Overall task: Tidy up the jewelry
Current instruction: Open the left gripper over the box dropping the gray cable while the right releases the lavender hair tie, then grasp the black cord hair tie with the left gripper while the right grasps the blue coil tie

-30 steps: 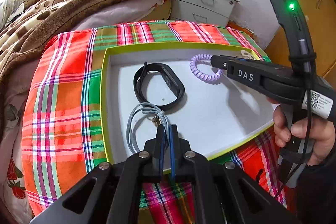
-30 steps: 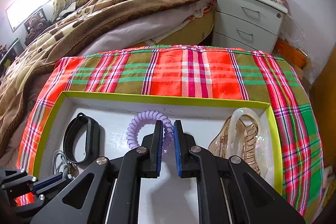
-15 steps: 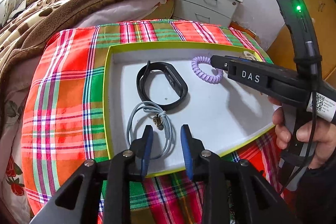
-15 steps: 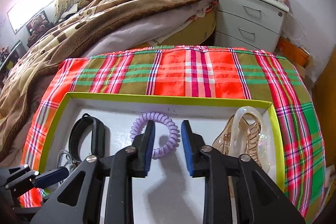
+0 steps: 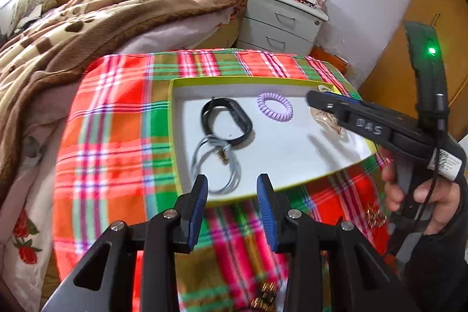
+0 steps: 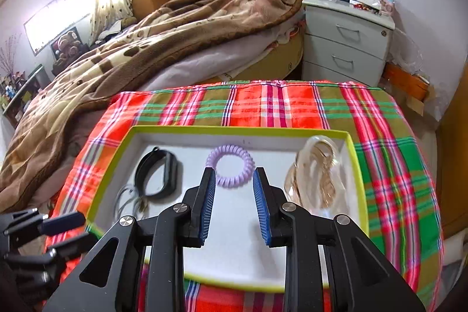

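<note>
The lilac spiral hair tie (image 6: 230, 165) lies flat in the green-rimmed tray (image 6: 239, 130), just ahead of my right gripper (image 6: 234, 205), whose jaws stand wide apart and grip nothing. Left of it sits the black fitness band (image 6: 158, 177), touching the grey cord necklace (image 5: 216, 163), which lies just beyond my left gripper (image 5: 232, 206), likewise spread and empty. The clear hair claw (image 6: 316, 177) fills the tray's right end. Spaced apart, I judge, so nothing tangles.
</note>
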